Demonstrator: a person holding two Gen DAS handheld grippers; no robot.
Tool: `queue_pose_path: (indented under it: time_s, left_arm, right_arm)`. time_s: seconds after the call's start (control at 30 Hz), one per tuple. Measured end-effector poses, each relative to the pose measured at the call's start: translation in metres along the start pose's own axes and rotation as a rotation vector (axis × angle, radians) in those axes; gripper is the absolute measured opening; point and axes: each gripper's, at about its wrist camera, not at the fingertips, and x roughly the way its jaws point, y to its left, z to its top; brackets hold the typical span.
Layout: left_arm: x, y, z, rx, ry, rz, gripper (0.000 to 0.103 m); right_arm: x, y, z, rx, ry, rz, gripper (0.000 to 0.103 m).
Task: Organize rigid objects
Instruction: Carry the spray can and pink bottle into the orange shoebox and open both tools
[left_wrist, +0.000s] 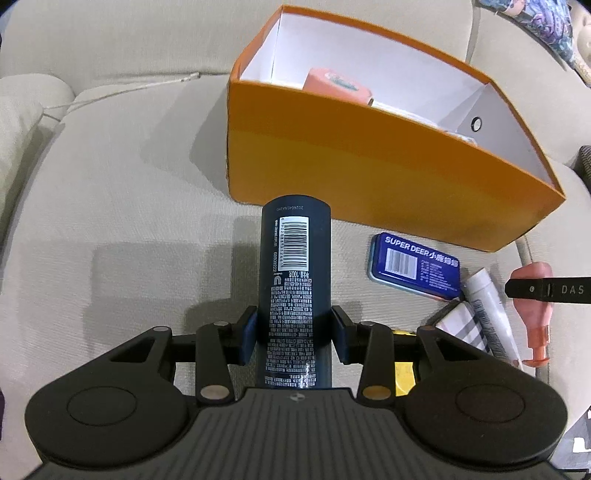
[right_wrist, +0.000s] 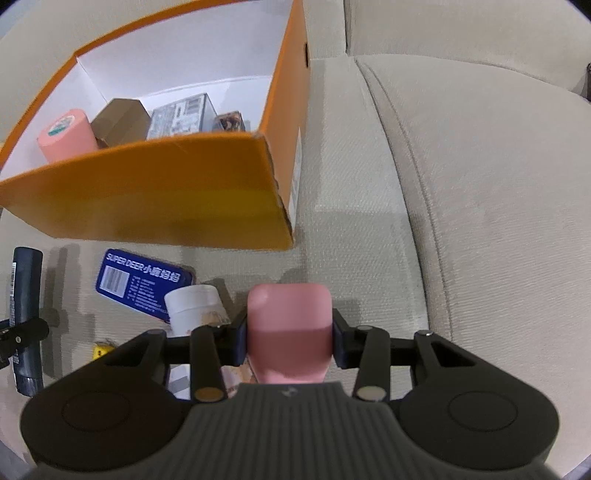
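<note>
My left gripper (left_wrist: 294, 334) is shut on a dark blue cylindrical tube (left_wrist: 295, 269) with a barcode, held above the sofa cushion just in front of the orange box (left_wrist: 369, 177). The tube also shows in the right wrist view (right_wrist: 24, 314). My right gripper (right_wrist: 290, 338) is shut on a pink bottle (right_wrist: 290, 325), held to the right of the box's near corner (right_wrist: 184, 192). The pink bottle also shows in the left wrist view (left_wrist: 533, 295). The box holds a pink roll (right_wrist: 68, 134), a brown carton (right_wrist: 122, 120) and a grey carton (right_wrist: 183, 116).
A blue "SUPER DEER" tin (left_wrist: 415, 266) lies on the beige sofa cushion (left_wrist: 110, 221) in front of the box. Beside it are a white tube (left_wrist: 487, 306), a white jar (right_wrist: 194, 306), a striped item (left_wrist: 465, 326) and something yellow (left_wrist: 404, 373).
</note>
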Motion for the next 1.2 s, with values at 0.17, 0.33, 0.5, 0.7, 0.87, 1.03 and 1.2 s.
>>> queue_pose_path:
  time_s: [0.17,0.33,0.5,0.7,0.87,1.03,1.2]
  left_arm:
    - [-0.018,-0.004,-0.003,0.009,-0.028,-0.010,0.046]
    - [-0.041,-0.010,-0.007,0.018,-0.060,-0.031,0.046]
    - [-0.066,-0.021,-0.009,0.022,-0.102,-0.067,0.046]
    - [-0.093,-0.037,-0.003,0.027,-0.161,-0.102,0.046]
    - [-0.107,-0.048,0.028,0.026,-0.214,-0.111,0.046]
    - [-0.088,-0.063,0.075,0.020,-0.215,-0.110,0.046]
    - [-0.062,-0.075,0.119,0.037,-0.203,-0.098,0.046]
  right_arm:
    - [-0.022,0.000,-0.003,-0.009,-0.018,0.019,0.044]
    - [-0.048,0.004,-0.007,-0.021,-0.044,0.044,0.044]
    - [-0.077,0.009,-0.003,-0.018,-0.091,0.081,0.044]
    - [-0.109,0.017,0.010,0.008,-0.160,0.148,0.044]
    - [-0.123,0.023,0.034,0.059,-0.218,0.202,0.044]
    - [-0.125,0.022,0.069,0.145,-0.277,0.259,0.044]
    - [-0.096,0.013,0.103,0.224,-0.294,0.296,0.044]
